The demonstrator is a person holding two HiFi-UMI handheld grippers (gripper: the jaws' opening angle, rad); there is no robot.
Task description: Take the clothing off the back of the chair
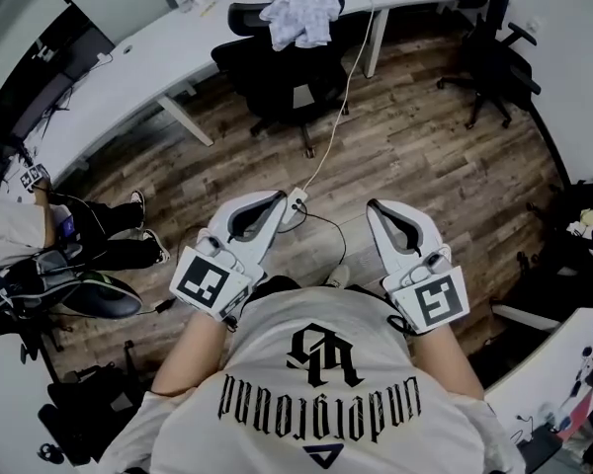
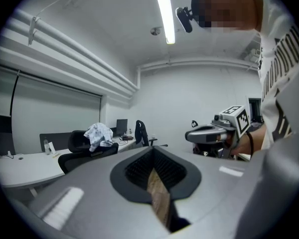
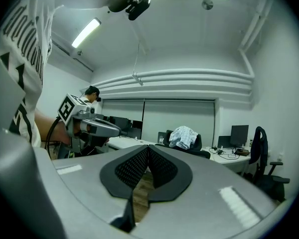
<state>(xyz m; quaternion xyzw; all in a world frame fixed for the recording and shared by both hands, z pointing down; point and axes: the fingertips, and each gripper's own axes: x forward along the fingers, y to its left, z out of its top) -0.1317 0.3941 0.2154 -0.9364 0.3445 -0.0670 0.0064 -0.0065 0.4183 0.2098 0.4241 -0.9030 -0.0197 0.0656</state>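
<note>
While both grippers hang in the lower middle of the head view, the clothing [image 1: 301, 13] lies at the upper centre of the frame. It is a pale, crumpled, soft-looking bundle draped over the back of a black office chair [image 1: 277, 82] with a padded seat and a spoked base. That chair stands just beside the long white table [image 1: 128, 67], whose smooth top curves from the left edge across the upper frame.

The left gripper [image 1: 275, 200] and the right gripper [image 1: 378, 207] are smooth grey shells, each carrying a cube with square black-and-white markers, and both are well apart from the chair. The left gripper view shows its fingers [image 2: 139, 169] pressed together at the tips, black ribbed pads meeting with nothing between them. The right gripper's fingers [image 3: 133, 167] meet the same way, also empty.

Between grippers and chair runs open wood-plank floor [image 1: 425, 156], brown and streaky. A thin white cable [image 1: 341, 102] crosses it and ends at a power strip [image 1: 295, 205] near the left gripper's tip. A second black chair [image 1: 489, 47] stands at the upper right, and a seated person [image 1: 40, 235] fills the left edge.
</note>
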